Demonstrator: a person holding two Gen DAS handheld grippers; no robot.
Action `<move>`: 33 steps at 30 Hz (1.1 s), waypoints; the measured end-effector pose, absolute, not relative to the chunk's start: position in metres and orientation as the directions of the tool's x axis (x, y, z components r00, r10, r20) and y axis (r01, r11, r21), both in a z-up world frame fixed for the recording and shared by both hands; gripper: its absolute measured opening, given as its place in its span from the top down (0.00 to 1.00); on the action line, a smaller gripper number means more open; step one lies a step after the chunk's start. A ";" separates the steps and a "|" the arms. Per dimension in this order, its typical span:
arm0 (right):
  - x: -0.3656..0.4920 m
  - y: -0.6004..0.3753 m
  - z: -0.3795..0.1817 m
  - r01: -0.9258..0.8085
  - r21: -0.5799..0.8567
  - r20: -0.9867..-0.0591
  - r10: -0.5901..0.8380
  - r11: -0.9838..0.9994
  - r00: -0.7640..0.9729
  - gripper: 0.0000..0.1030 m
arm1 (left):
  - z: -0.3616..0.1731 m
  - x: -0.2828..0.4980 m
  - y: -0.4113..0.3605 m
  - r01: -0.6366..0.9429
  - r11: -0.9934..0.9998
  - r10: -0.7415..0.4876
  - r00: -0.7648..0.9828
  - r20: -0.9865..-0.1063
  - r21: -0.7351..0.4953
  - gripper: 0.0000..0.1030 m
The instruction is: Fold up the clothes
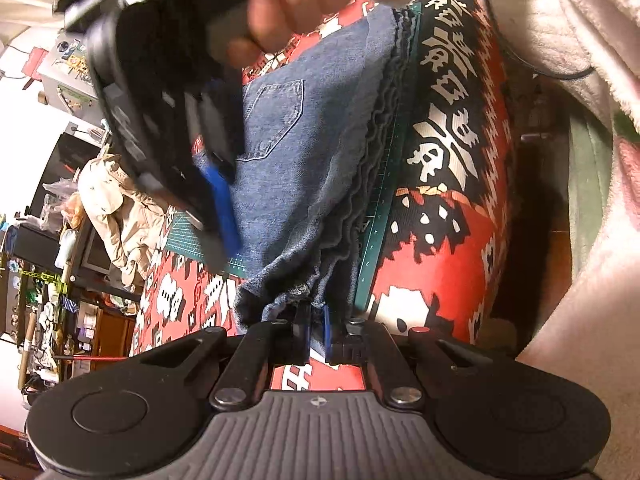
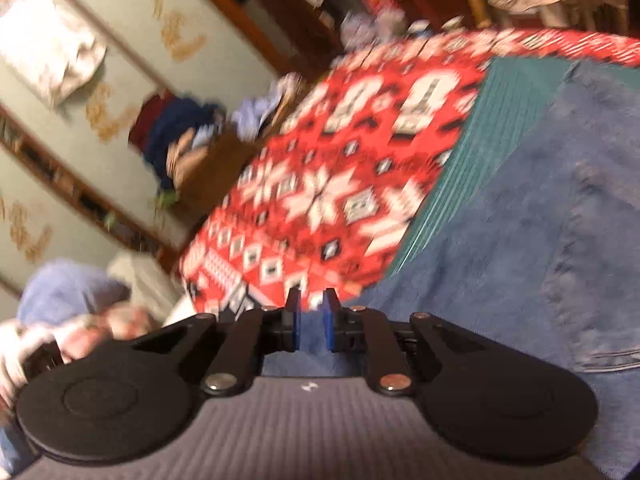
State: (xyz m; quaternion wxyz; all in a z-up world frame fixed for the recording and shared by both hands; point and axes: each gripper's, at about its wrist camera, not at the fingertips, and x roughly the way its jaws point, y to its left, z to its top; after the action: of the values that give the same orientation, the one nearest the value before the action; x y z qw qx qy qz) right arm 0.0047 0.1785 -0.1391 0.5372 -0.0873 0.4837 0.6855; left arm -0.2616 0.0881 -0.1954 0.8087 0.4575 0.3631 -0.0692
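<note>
A blue denim garment (image 1: 304, 140) with a stitched pocket lies over a green cutting mat (image 1: 380, 216) on a red patterned tablecloth (image 1: 452, 120). My left gripper (image 1: 317, 328) is shut on a bunched near edge of the denim, with cloth pinched between its blue pads. My right gripper (image 1: 222, 204), held by a hand (image 1: 288, 4), hangs above the denim's left side. In the blurred right wrist view, the right gripper (image 2: 311, 316) stands narrowly open with nothing pinched. The denim (image 2: 520, 240) spreads below and to its right.
A person's pale fleece sleeve (image 1: 580, 20) fills the right of the left wrist view. Beyond the table's far edge are crowded shelves and a beige garment (image 1: 116, 204). In the right wrist view, the mat (image 2: 500, 92), the tablecloth (image 2: 320, 192) and a clothes pile (image 2: 180, 140) show.
</note>
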 end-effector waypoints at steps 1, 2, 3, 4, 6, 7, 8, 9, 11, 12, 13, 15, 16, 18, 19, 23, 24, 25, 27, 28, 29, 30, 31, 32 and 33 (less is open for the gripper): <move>-0.002 0.181 -0.145 -0.828 0.559 -0.657 0.630 0.039 -0.414 0.86 | -0.195 -0.262 0.088 0.444 0.574 0.220 0.726 -0.652 0.688 0.94; -0.009 0.183 -0.152 -0.832 0.554 -0.670 0.612 0.035 -0.421 0.86 | -0.196 -0.262 0.089 0.447 0.574 0.220 0.722 -0.655 0.686 0.94; -0.014 0.184 -0.158 -0.835 0.549 -0.683 0.596 0.035 -0.424 0.86 | -0.197 -0.263 0.090 0.454 0.573 0.220 0.716 -0.662 0.682 0.95; -0.020 0.185 -0.165 -0.844 0.536 -0.697 0.584 0.039 -0.416 0.86 | -0.199 -0.264 0.090 0.461 0.572 0.220 0.710 -0.668 0.679 0.95; -0.024 0.184 -0.172 -0.850 0.525 -0.706 0.580 0.042 -0.407 0.88 | -0.199 -0.266 0.091 0.467 0.576 0.219 0.703 -0.677 0.671 0.99; -0.023 0.184 -0.170 -0.848 0.528 -0.707 0.579 0.050 -0.406 0.88 | -0.199 -0.267 0.091 0.469 0.579 0.218 0.700 -0.680 0.668 0.99; -0.022 0.182 -0.167 -0.848 0.527 -0.708 0.582 0.057 -0.401 0.87 | -0.199 -0.268 0.091 0.471 0.581 0.216 0.697 -0.684 0.664 1.00; -0.022 0.178 -0.161 -0.852 0.521 -0.703 0.593 0.053 -0.393 0.86 | -0.199 -0.269 0.091 0.472 0.584 0.215 0.694 -0.687 0.660 1.00; -0.025 0.170 -0.150 -0.857 0.515 -0.682 0.614 0.019 -0.397 0.86 | -0.199 -0.270 0.091 0.470 0.589 0.216 0.692 -0.689 0.657 1.00; -0.027 0.168 -0.146 -0.858 0.514 -0.678 0.613 0.002 -0.405 0.86 | -0.199 -0.270 0.092 0.469 0.592 0.217 0.691 -0.689 0.656 1.00; -0.032 0.167 -0.146 -0.863 0.505 -0.686 0.602 -0.010 -0.408 0.86 | -0.198 -0.270 0.092 0.467 0.594 0.219 0.690 -0.690 0.655 1.00; -0.041 0.168 -0.153 -0.881 0.473 -0.718 0.570 -0.020 -0.399 0.87 | -0.198 -0.272 0.092 0.465 0.595 0.224 0.688 -0.691 0.656 1.00; -0.042 0.168 -0.157 -0.883 0.469 -0.723 0.568 -0.014 -0.394 0.89 | -0.197 -0.273 0.092 0.463 0.596 0.227 0.687 -0.690 0.656 1.00; -0.039 0.168 -0.162 -0.875 0.484 -0.715 0.576 0.001 -0.395 0.91 | -0.194 -0.275 0.093 0.455 0.606 0.229 0.685 -0.691 0.652 1.00; -0.036 0.167 -0.164 -0.868 0.496 -0.711 0.579 0.010 -0.399 0.93 | -0.191 -0.276 0.095 0.447 0.622 0.227 0.684 -0.694 0.643 1.00; -0.035 0.159 -0.162 -0.864 0.503 -0.707 0.587 0.028 -0.393 0.93 | -0.168 -0.275 0.111 0.379 0.744 0.185 0.675 -0.714 0.551 1.00; -0.037 0.157 -0.160 -0.868 0.495 -0.709 0.587 0.021 -0.390 0.90 | -0.160 -0.274 0.118 0.350 0.784 0.170 0.674 -0.719 0.513 1.00; -0.038 0.155 -0.157 -0.870 0.493 -0.707 0.590 0.016 -0.390 0.89 | -0.152 -0.272 0.124 0.322 0.816 0.158 0.675 -0.720 0.481 1.00; -0.036 0.149 -0.150 -0.865 0.501 -0.691 0.611 0.019 -0.386 0.89 | -0.139 -0.268 0.135 0.263 0.869 0.139 0.685 -0.715 0.420 1.00; -0.034 0.146 -0.146 -0.861 0.508 -0.681 0.625 0.025 -0.383 0.89 | -0.133 -0.265 0.141 0.231 0.896 0.124 0.691 -0.713 0.379 1.00; -0.031 0.141 -0.142 -0.857 0.515 -0.670 0.639 0.035 -0.377 0.89 | -0.127 -0.261 0.147 0.197 0.921 0.108 0.697 -0.708 0.335 1.00; -0.027 0.137 -0.139 -0.854 0.519 -0.663 0.652 0.047 -0.367 0.89 | -0.124 -0.255 0.152 0.169 0.942 0.091 0.700 -0.708 0.289 1.00; -0.024 0.133 -0.137 -0.852 0.519 -0.661 0.661 0.061 -0.355 0.89 | -0.123 -0.248 0.156 0.147 0.959 0.074 0.699 -0.712 0.244 1.00; -0.021 0.130 -0.136 -0.852 0.518 -0.662 0.666 0.074 -0.344 0.89 | -0.123 -0.240 0.160 0.128 0.971 0.057 0.695 -0.717 0.202 1.00; -0.017 0.127 -0.135 -0.853 0.515 -0.664 0.669 0.086 -0.333 0.89 | -0.126 -0.231 0.164 0.117 0.981 0.034 0.687 -0.725 0.157 1.00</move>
State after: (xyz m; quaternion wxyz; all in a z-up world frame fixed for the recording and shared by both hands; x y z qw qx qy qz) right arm -0.0174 0.1270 -0.1353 0.5690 -0.0981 0.4685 0.6687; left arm -0.2307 0.1635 -0.1261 0.9135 0.0957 0.3947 -0.0229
